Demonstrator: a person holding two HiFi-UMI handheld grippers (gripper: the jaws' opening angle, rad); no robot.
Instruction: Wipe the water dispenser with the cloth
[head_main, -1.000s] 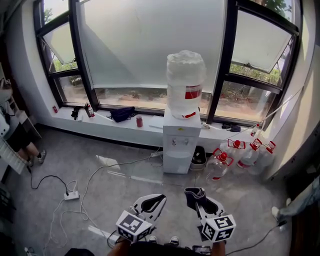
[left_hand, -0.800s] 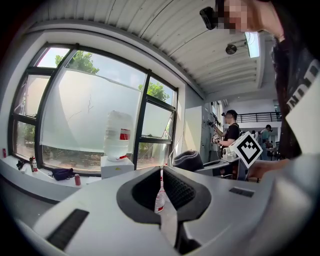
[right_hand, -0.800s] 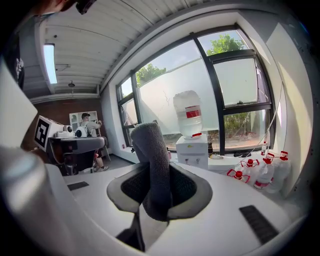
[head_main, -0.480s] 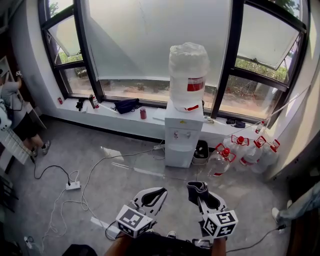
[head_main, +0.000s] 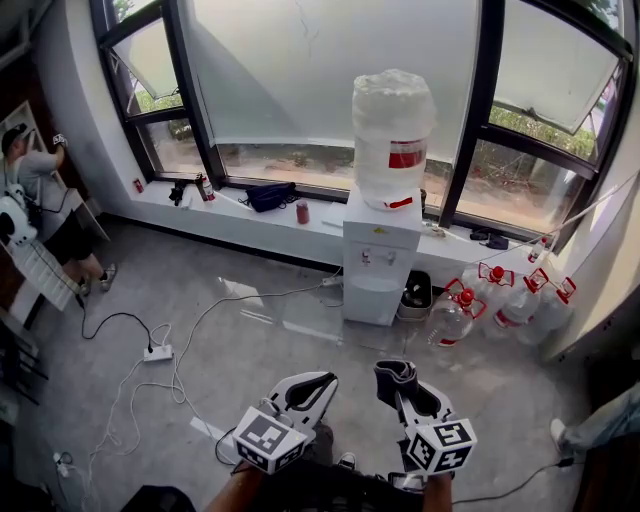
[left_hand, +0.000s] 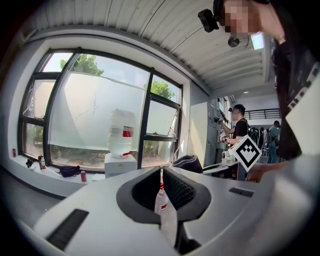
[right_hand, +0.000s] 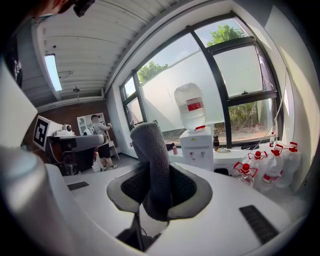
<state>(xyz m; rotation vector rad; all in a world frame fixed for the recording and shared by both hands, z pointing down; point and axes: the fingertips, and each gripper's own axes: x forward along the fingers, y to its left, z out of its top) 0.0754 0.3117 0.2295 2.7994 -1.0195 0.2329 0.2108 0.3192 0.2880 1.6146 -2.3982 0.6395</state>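
Observation:
The white water dispenser (head_main: 382, 258) stands against the window sill with a big wrapped bottle (head_main: 393, 135) on top, a few steps ahead of me. My right gripper (head_main: 397, 380) is shut on a folded dark grey cloth (head_main: 393, 376), which stands up between the jaws in the right gripper view (right_hand: 152, 162). The dispenser (right_hand: 196, 147) shows beyond it. My left gripper (head_main: 308, 387) sits beside the right one, shut with nothing in it (left_hand: 161, 173). In the left gripper view the dispenser (left_hand: 120, 164) is far off and the cloth (left_hand: 188, 162) shows at right.
Several spare water bottles (head_main: 500, 305) with red caps crowd the floor right of the dispenser. White cables and a power strip (head_main: 158, 352) trail across the floor at left. A red can (head_main: 302, 211) and dark bag (head_main: 268, 195) lie on the sill. A person (head_main: 40, 200) stands far left.
The view has drawn nearer the dispenser, which now sits a little further right. Both grippers keep their place low in the view, cloth still held.

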